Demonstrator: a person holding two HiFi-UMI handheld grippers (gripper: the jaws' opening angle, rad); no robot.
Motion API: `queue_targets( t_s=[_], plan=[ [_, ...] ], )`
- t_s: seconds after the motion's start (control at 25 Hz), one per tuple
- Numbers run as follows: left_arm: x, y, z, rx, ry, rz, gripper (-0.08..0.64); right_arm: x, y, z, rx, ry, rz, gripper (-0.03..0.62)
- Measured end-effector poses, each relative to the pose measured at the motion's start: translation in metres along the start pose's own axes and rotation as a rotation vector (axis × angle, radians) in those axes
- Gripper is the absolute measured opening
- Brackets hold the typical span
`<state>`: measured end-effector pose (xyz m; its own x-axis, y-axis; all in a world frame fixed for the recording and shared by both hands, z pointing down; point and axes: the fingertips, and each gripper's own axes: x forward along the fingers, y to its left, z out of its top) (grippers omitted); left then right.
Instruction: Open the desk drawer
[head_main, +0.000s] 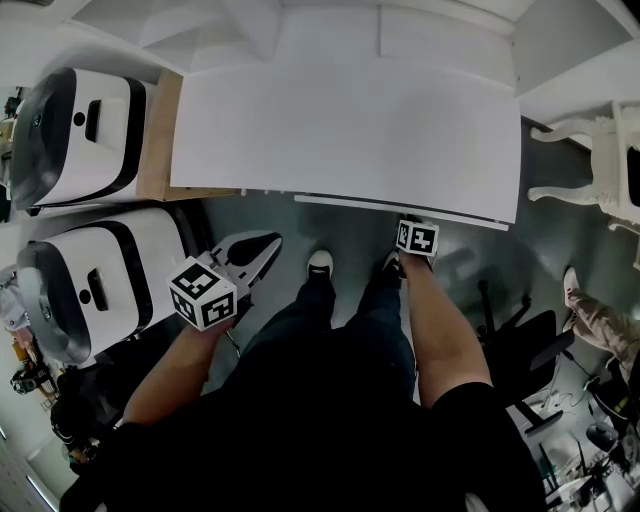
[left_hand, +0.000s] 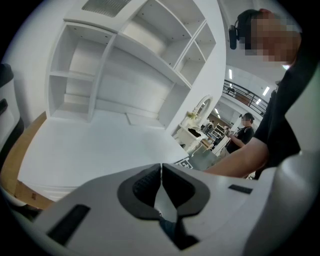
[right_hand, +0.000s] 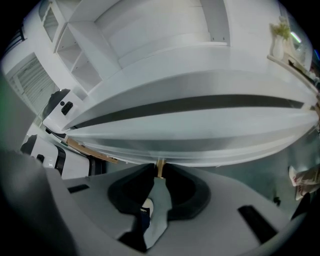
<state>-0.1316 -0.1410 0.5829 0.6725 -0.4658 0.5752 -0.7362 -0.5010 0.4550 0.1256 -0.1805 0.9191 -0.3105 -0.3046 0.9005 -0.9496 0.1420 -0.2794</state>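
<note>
The flat white drawer front (head_main: 400, 208) sits under the near edge of the white desk surface (head_main: 350, 120) and pokes out just past it. The right gripper (right_hand: 159, 176) is clamped shut on the drawer's small brass-coloured knob (right_hand: 160, 165). Off to the left, the left gripper (head_main: 262, 245) hangs beside the person's leg with its jaws pressed together and nothing between them.
</note>
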Motion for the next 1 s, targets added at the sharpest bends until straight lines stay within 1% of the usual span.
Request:
queue_targets(
  t_s=[0.32,1.0],
  plan=[
    [-0.001,-0.003,0.001,0.01,-0.005,-0.005,0.017,-0.003,0.0,-0.006,-0.002,0.021,-0.009,0.074],
    [-0.001,-0.019,-0.002,0.044,-0.008,-0.045,0.017,-0.021,0.011,-0.066,-0.025,0.067,0.006,0.074]
  ],
)
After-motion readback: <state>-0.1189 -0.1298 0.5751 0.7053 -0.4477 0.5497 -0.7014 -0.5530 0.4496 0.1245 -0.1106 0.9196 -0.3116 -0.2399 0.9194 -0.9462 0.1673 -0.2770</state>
